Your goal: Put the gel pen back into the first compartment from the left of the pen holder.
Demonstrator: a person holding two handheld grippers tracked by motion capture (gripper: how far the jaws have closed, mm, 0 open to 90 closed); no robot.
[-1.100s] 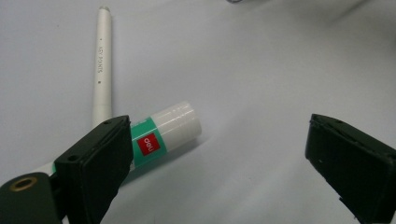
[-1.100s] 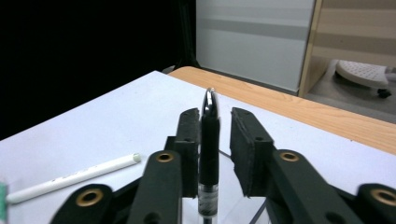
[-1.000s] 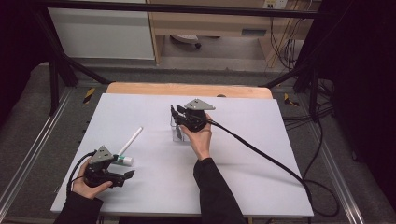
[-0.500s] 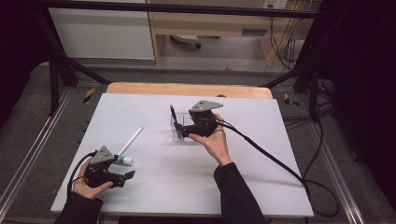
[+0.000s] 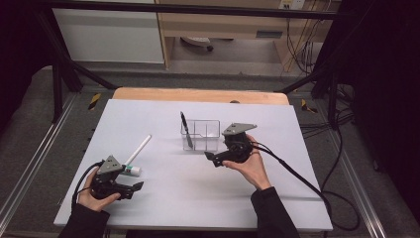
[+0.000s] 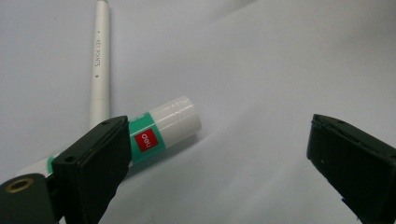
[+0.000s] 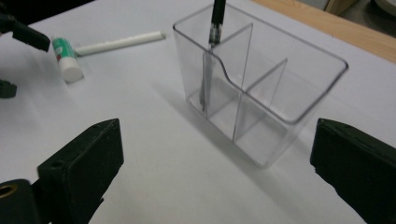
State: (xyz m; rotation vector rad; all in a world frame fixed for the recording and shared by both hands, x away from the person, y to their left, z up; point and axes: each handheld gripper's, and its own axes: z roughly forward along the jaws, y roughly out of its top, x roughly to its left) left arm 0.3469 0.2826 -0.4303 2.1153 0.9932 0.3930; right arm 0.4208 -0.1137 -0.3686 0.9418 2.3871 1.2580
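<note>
Over the white tabletop (image 5: 163,198), seen from above, the right gripper (image 5: 210,157) sits in the person's hand just in front of a clear plastic organizer (image 5: 205,130), its jaws spread and holding nothing; they have just been opening. A black pen (image 5: 186,130) stands tilted in the organizer's left compartment, just beyond the jaws. The left gripper (image 5: 136,188) rests low at the near left, jaws apart, with a glue stick (image 5: 132,170) and a white pen (image 5: 138,149) just beyond them.

Along the left gripper's own jaws, wide open, the glue stick (image 6: 163,129) lies partly behind the left jaw, outside the gap, and the white pen (image 6: 100,56) stretches away past it.

Between the right gripper's parted jaws only bare tabletop shows; the organizer (image 7: 299,98) stands a little ahead, apart from both jaws, with the black pen (image 7: 216,18) leaning in its end compartment. Far to the left lie the glue stick (image 7: 67,58) and the white pen (image 7: 121,42).
</note>
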